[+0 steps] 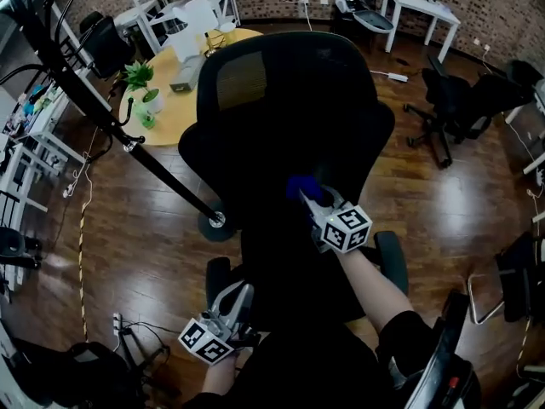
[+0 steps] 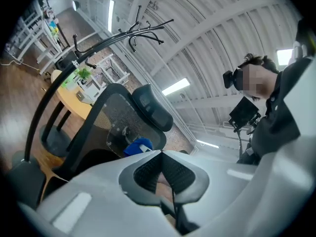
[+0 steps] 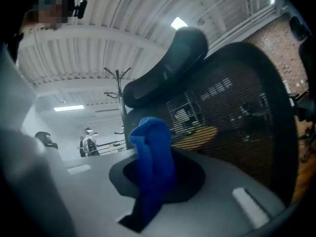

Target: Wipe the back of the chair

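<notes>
Left gripper (image 2: pixel 161 153) jaws pressed together, empty. Right gripper (image 1: pixel 315 201) pinches blue cloth (image 3: pixel 154 157): soft, limp. Chair back (image 1: pixel 281 118) mesh likely yields; hold cloth mid-fold.

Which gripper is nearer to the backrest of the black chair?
Right. The right gripper holds a blue cloth at the backrest; the left gripper is lower, beside the seat.

Chair (image 1: pixel 289 126) backrest is hiding its own base in head view. Blue cloth (image 1: pixel 298 186) is showing only a tip beyond right gripper (image 1: pixel 317 201). Coat rack (image 1: pixel 128 139) top is running off the upper-left edge. Distant figures (image 3: pixel 88 143) are reading too small to tell.
</notes>
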Available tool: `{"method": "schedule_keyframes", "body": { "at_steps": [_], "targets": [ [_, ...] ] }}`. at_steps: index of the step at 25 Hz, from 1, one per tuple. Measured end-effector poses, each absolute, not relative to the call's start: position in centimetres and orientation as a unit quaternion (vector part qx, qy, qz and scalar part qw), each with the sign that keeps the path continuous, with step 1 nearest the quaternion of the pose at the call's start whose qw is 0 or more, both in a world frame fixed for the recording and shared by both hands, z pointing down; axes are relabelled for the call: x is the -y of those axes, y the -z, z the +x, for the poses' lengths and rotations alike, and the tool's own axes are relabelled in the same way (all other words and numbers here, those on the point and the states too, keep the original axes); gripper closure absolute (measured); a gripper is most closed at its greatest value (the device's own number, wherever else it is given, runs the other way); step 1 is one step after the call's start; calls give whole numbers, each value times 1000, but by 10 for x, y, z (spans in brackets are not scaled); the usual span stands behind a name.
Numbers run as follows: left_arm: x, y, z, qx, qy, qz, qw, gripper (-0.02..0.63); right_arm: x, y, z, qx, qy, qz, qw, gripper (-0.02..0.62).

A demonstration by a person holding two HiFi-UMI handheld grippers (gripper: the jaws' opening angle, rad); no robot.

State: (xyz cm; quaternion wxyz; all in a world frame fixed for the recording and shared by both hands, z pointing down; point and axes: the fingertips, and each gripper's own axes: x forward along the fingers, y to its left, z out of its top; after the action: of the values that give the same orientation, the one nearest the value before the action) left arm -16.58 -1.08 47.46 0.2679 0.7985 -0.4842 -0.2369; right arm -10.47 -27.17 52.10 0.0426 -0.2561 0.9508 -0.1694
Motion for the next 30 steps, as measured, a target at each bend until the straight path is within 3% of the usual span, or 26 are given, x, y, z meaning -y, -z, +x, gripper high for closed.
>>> {"method": "schedule_keyframes", "body": {
  "at_steps": [8, 13, 21, 30],
  "targets": [
    [-36, -475, -211, 566, 250, 744, 253, 617, 203, -565, -282, -975, 179, -129, -35, 557],
    [-59, -477, -231, 600, 251, 717, 250, 617, 226, -590, -313, -970, 160, -163, -84, 557],
    [-40, -485, -218, 561, 237, 749, 262, 617, 270, -608, -221, -959, 136, -229, -92, 557],
    [20, -493, -143, 457, 207, 815, 288, 617, 344, -640, -5, -880, 184, -427, -95, 557]
  ]
}}
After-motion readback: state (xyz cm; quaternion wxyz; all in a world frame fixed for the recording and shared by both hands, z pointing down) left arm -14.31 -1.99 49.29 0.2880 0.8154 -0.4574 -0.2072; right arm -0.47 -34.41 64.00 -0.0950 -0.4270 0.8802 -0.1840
